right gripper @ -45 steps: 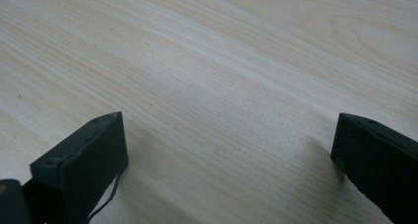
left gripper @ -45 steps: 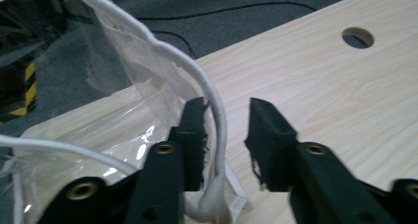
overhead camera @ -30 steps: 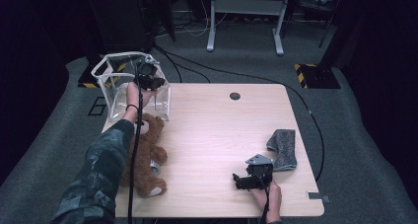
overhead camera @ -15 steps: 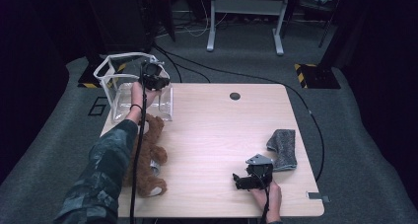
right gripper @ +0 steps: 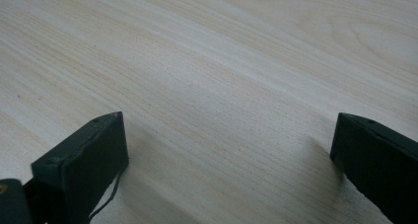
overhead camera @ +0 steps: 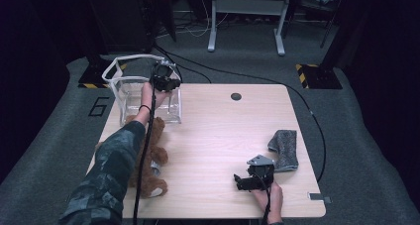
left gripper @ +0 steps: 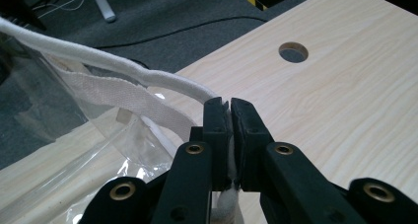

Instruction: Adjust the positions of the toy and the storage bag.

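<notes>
A clear plastic bag (overhead camera: 141, 100) with a white fabric rim (left gripper: 123, 68) stands at the table's far left corner. My left gripper (overhead camera: 165, 79) is over the bag's right top edge. In the left gripper view its jaws (left gripper: 229, 105) are shut on the white rim, which runs off to the left from between them. A brown teddy bear (overhead camera: 154, 146) lies on the table in front of the bag, partly hidden by the person's left sleeve. My right gripper (overhead camera: 242, 181) rests near the front edge, right of centre, open (right gripper: 229, 135) over bare wood, with nothing between its fingers.
A grey cloth (overhead camera: 285, 148) lies crumpled near the table's right edge, just behind the right gripper. A round cable hole (overhead camera: 236, 96) sits at the far middle of the table (overhead camera: 218, 131). Cables trail across the dark floor beyond, in front of a metal stand.
My left gripper has moved to the right along the far edge, pulling the bag's rim with it. The right gripper has stayed where it was.
</notes>
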The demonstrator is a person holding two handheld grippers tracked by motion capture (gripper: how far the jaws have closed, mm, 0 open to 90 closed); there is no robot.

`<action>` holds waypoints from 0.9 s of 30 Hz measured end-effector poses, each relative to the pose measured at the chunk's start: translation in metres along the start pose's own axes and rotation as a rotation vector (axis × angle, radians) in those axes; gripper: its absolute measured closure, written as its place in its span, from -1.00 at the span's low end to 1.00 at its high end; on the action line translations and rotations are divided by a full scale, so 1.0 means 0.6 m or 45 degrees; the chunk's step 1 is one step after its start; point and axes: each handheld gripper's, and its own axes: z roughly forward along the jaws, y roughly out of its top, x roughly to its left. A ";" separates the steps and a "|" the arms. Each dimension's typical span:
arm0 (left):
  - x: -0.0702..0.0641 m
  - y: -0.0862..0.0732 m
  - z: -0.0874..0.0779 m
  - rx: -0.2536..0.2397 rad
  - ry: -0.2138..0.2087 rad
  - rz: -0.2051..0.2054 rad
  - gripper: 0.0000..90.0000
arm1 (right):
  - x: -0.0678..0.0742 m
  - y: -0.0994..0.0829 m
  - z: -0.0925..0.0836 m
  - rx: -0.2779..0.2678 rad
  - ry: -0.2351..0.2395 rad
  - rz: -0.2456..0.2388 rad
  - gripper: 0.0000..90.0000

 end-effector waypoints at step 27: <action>-0.017 0.032 0.030 0.120 0.154 -0.097 0.83 | 0.000 0.000 0.000 0.002 0.004 0.000 -0.99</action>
